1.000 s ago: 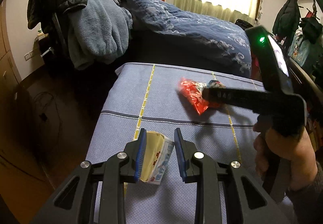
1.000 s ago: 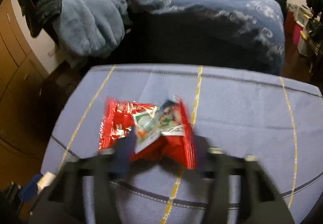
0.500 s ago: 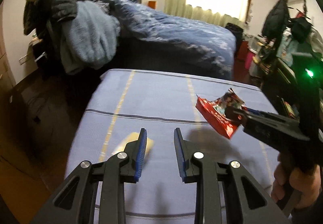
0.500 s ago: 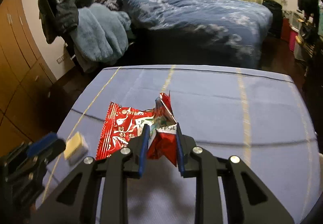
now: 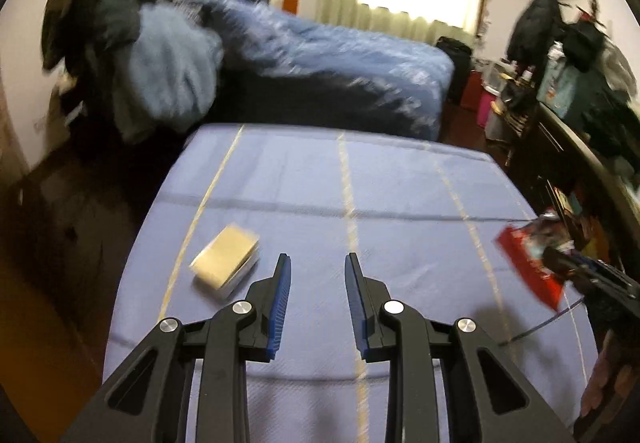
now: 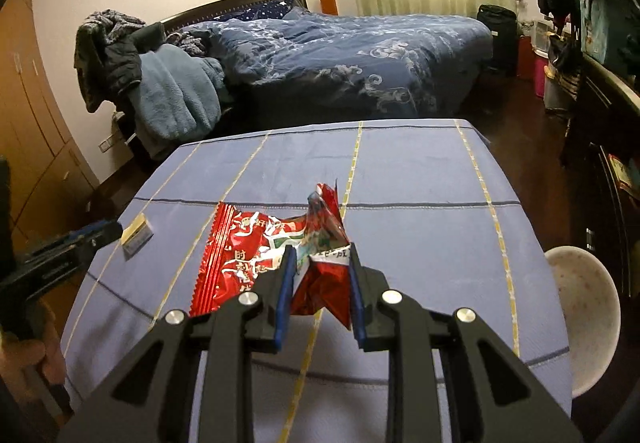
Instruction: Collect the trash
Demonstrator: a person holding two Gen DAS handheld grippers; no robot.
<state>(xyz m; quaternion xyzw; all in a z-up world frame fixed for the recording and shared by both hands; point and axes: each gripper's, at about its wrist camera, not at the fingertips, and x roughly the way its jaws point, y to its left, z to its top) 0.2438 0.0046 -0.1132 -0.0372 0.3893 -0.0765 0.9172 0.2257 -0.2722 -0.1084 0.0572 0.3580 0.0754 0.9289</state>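
My right gripper (image 6: 320, 267) is shut on a crumpled red snack wrapper (image 6: 248, 255) and holds it above the blue tablecloth (image 6: 420, 203). The wrapper also shows in the left wrist view (image 5: 532, 263), at the right edge, held by the right gripper (image 5: 560, 263). A small yellow and white packet (image 5: 225, 261) lies on the tablecloth (image 5: 360, 183), just left of my left gripper (image 5: 316, 267), which is open and empty above the cloth. The packet also shows in the right wrist view (image 6: 137, 234), next to the left gripper (image 6: 100, 235).
A white bin (image 6: 584, 319) stands below the table's right edge. A bed with a blue duvet (image 6: 340, 55) is behind the table. A chair heaped with clothes (image 6: 152, 83) is at the back left. Dark furniture (image 5: 580, 147) lines the right side.
My right gripper has closed on the red wrapper, lifted it off the table and carried it right. My left gripper has drawn back from the yellow packet, which stays on the cloth.
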